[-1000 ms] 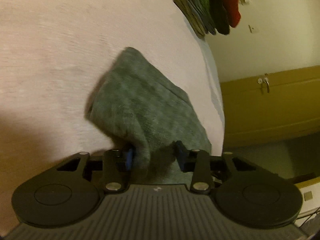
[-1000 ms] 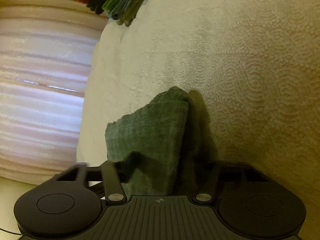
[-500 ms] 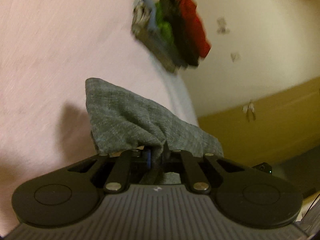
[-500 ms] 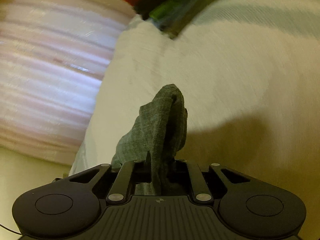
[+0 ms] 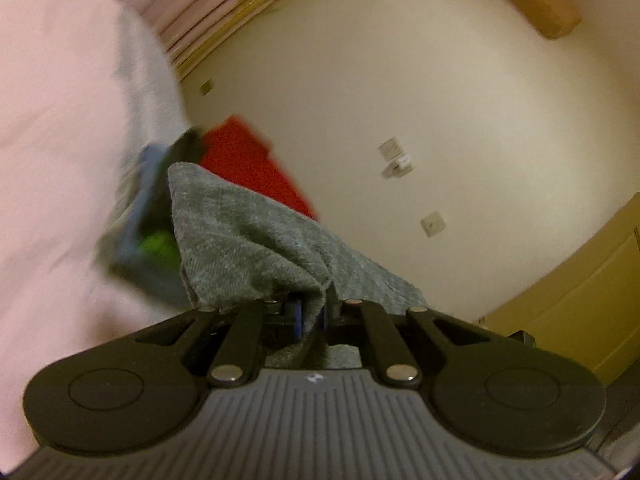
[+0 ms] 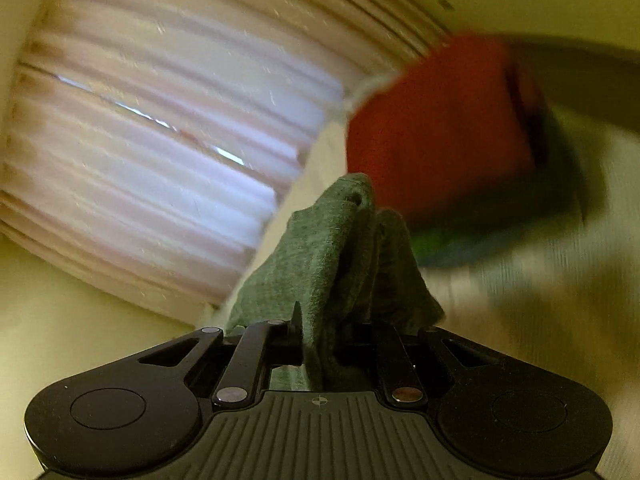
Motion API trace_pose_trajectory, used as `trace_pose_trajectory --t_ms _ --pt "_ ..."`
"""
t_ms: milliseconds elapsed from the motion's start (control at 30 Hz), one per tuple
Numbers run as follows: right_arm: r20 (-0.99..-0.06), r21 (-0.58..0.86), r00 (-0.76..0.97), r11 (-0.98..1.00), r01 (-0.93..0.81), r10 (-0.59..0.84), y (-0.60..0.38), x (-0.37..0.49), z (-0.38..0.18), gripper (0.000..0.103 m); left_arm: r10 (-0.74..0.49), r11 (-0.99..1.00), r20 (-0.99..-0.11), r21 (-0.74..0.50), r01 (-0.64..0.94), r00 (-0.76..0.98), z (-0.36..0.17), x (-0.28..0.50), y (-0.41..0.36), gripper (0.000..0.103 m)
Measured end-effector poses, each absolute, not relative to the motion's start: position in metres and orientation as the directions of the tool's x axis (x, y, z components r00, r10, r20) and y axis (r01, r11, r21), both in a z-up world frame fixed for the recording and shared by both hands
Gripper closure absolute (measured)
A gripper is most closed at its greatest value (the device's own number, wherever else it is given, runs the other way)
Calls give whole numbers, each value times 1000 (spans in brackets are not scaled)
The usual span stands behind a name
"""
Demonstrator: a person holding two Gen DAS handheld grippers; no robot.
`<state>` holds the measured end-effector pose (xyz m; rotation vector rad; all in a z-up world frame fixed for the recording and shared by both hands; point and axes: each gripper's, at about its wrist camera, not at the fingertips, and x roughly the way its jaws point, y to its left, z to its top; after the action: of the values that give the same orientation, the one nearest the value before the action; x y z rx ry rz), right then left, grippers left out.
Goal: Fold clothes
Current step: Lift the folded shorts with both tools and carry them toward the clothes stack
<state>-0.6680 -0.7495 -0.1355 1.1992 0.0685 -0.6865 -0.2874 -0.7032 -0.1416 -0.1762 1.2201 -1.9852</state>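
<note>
A folded grey cloth [image 5: 256,248] is pinched between the jaws of my left gripper [image 5: 314,312], which is shut on it, and it juts forward above the bed. In the right wrist view the same grey cloth [image 6: 332,248] bunches up between the jaws of my right gripper [image 6: 320,340], also shut on it. Just beyond the cloth lies a stack of folded clothes [image 5: 240,160], red on top with green and blue below; in the right wrist view this stack [image 6: 440,128] is blurred and close.
The pale bedspread [image 5: 52,152] fills the left of the left wrist view. A cream wall with sockets [image 5: 394,156] and a yellow-brown cabinet [image 5: 580,280] lie to the right. Pleated curtains [image 6: 140,128] hang at the left of the right wrist view.
Both grippers closed on the grey cloth, lifted it off the bed and carried it toward the stack of folded clothes, which now looms much nearer.
</note>
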Motion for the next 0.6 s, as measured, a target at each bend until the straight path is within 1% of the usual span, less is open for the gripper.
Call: trace_pose_trajectory --t_ms 133,233,300,500,600 --pt "-370 828 804 227 512 -465 -824 -686 -111 92 -711 -246 -252 -785 569 -656 -114 -319 -775 98" --pt "-390 822 801 219 525 -454 -873 -691 -116 92 -730 -224 -273 -770 597 -626 -110 -333 -812 97" --pt "-413 817 793 203 539 -448 -898 -695 -123 92 -733 -208 -304 -751 626 -608 -114 -342 -834 97" --pt "-437 841 795 122 527 -420 -968 -705 -169 92 -721 -141 -395 -722 678 -570 -144 -345 -884 97" --pt "-469 823 771 102 558 -432 -986 -712 -189 92 -706 -112 -444 -699 707 -551 -163 -346 -906 95"
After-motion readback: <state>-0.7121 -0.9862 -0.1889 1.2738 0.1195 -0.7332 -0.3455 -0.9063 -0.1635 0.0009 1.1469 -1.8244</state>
